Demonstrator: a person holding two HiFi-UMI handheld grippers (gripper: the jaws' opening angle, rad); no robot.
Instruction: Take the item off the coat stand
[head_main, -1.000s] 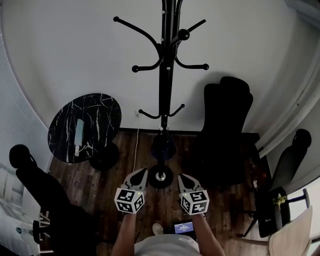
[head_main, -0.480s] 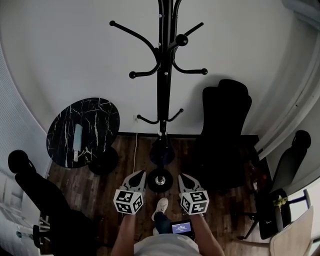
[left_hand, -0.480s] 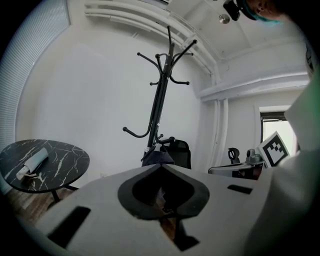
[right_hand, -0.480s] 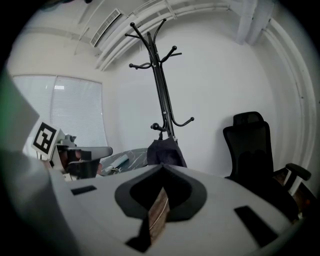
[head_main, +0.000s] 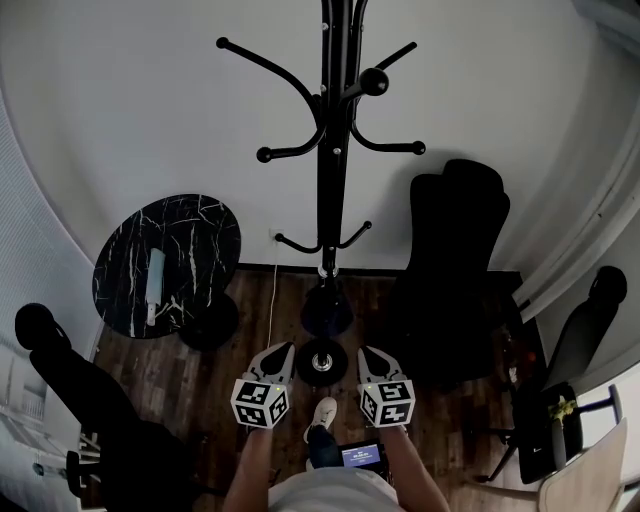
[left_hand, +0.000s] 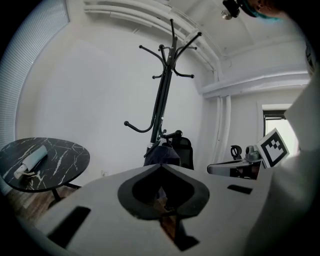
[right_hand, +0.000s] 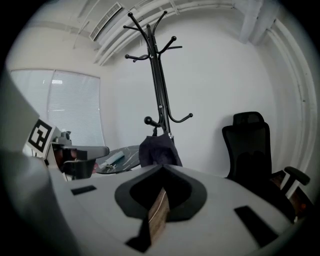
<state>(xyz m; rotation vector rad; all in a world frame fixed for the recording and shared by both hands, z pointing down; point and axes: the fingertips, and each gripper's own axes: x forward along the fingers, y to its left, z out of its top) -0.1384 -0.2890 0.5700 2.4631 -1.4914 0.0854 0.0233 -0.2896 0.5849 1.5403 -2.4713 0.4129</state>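
Head view's dim & low-contrast for me: white wall (head_main: 150, 100) reads flat grey, coat stand (head_main: 328, 150) is a sharp black silhouette, office chair (head_main: 455, 260) & floor (head_main: 190, 385) sink near-black w/ little detail. Heavy fisheye bows the edges, corners darken. Gripper views are brighter; daylight comes thru blinds (right_hand: 75, 100) in right gripper view. Close foreground is soft, out of focus, inside black round vignettes.

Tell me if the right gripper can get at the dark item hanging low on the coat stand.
Probably yes, once closer: the dark item hangs straight ahead with nothing between, but the right gripper is shut.
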